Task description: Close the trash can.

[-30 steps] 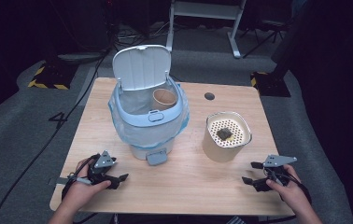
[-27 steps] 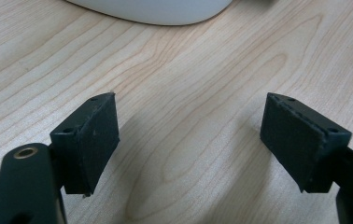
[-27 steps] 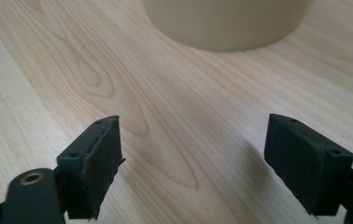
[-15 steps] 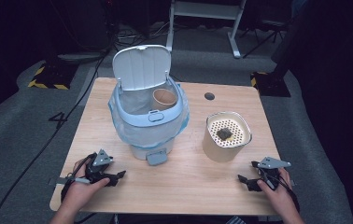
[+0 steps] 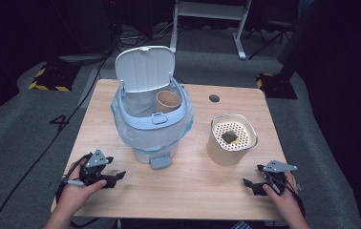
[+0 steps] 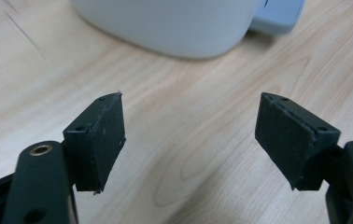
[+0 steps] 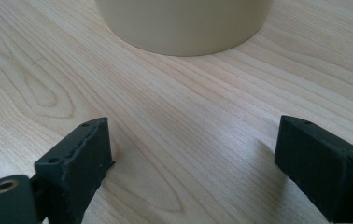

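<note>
Near the table's [image 5: 193, 191] front edge, both grippers' fingers stand spread, empty; right gripper [image 5: 254, 187] just opened wider.

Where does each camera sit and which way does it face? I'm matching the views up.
High view: above the person's side, facing forward and down on table; both hands, both grippers.
Left gripper view: along open jaws toward white bin.
Right gripper view: along open jaws toward beige canister.
Shared: bin and canister show in the high view.
</note>
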Demonstrator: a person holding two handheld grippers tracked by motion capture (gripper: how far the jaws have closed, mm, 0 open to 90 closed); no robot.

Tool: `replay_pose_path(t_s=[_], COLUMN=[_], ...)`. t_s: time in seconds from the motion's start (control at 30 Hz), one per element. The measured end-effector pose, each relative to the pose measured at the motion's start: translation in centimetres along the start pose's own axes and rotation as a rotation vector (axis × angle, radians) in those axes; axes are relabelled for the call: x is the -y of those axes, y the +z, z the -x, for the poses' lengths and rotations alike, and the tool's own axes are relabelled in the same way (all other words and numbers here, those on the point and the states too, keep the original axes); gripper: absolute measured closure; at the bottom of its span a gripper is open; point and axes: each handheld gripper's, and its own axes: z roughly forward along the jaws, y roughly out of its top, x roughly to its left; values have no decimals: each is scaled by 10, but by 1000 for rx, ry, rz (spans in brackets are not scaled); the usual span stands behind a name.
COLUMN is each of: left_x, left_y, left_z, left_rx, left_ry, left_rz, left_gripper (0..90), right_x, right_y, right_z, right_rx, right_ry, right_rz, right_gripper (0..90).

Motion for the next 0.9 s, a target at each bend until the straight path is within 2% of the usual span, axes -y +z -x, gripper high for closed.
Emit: replay_pose_path(t_s=[0.1,0.2,0.43,0.57,0.8,0.9], left_x=[-12,-23,-51,-70,-104,-114], left_y=[-13,-25,-47,-54,-71,-80], left_z=[-1,-2,-5,-7,-9,-11], left_rx=[-20,-35,34,-1,4,7], left_ry=[6,-4,-32,7,10,10], left_rz=[47,60,136,158,252,310], left_gripper=[239,237,262,275,275,276], right_x=[0,0,0,0,0,0], right_y=[0,0,0,0,0,0], right_z=[0,0,0,0,0,0], right_rx=[0,1,1,1,1,1], right_ry=[0,-1,0,0,0,0], right_rz=[0,0,1,1,0,0], right_gripper=[111,111,111,111,111,111])
